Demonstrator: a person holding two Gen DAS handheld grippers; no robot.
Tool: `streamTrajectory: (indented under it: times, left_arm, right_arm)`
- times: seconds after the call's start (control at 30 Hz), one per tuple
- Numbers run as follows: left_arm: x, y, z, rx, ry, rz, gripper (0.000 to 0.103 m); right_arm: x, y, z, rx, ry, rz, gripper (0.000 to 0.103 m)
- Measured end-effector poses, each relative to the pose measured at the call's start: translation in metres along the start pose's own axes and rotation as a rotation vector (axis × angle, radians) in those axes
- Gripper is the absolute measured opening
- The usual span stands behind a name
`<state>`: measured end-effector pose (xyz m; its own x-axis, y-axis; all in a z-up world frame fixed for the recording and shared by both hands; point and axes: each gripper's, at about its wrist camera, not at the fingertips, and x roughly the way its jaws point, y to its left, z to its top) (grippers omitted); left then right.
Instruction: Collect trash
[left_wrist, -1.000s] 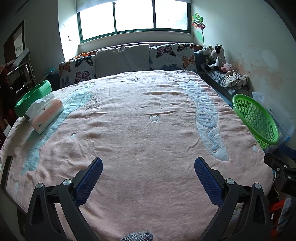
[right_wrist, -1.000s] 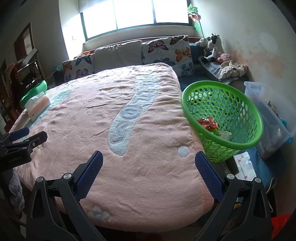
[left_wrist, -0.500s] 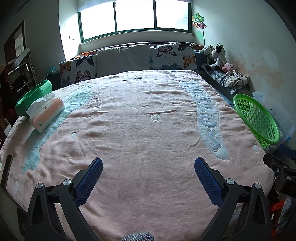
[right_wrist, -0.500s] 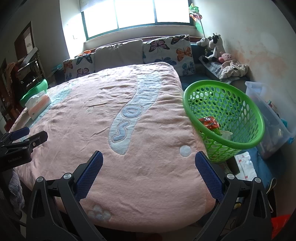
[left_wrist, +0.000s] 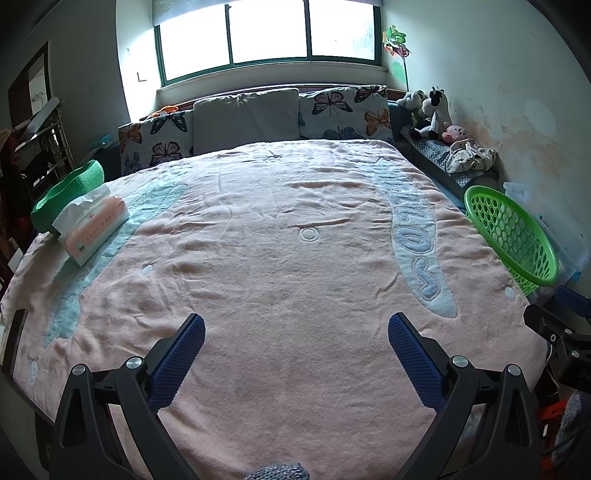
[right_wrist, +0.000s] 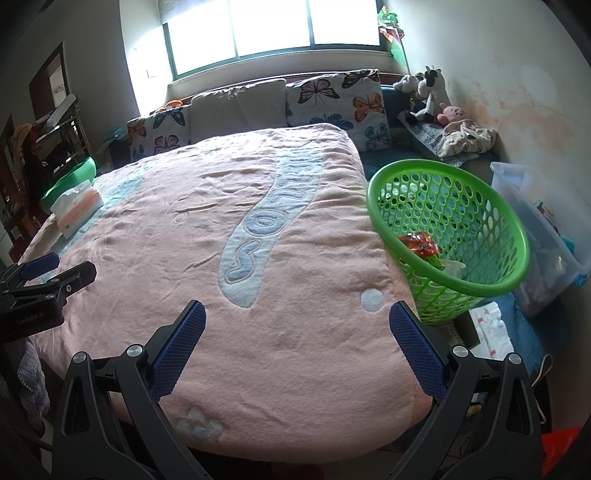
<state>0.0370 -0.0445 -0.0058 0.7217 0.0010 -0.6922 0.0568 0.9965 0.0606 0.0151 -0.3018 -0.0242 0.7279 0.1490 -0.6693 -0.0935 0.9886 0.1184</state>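
A green mesh basket (right_wrist: 465, 225) leans against the right side of the bed; it also shows in the left wrist view (left_wrist: 513, 240). Inside it lie a red wrapper (right_wrist: 419, 242) and a clear plastic cup (right_wrist: 452, 267). My left gripper (left_wrist: 295, 350) is open and empty over the near end of the pink blanket (left_wrist: 288, 258). My right gripper (right_wrist: 297, 349) is open and empty over the blanket's near right corner, just left of the basket. Each gripper shows at the edge of the other's view.
A tissue pack (left_wrist: 92, 229) and a green bowl-shaped item (left_wrist: 66, 192) sit at the bed's left edge. Pillows (left_wrist: 247, 118) line the headboard. Stuffed toys (left_wrist: 432, 114) and a clear storage bin (right_wrist: 543, 236) stand along the right wall.
Both views have shifted very slightly; the grippers stay open and empty. Nothing on the bed or in the basket has moved.
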Motion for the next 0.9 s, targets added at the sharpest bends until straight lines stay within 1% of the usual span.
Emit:
streamTrajectory:
  times: [0.9]
  left_arm:
    - [-0.0016,-0.0031,-0.0003,0.003,-0.004,0.004,0.096]
  right_arm:
    - [-0.002,0.0012,-0.0004,-0.004,0.001,0.003,0.099]
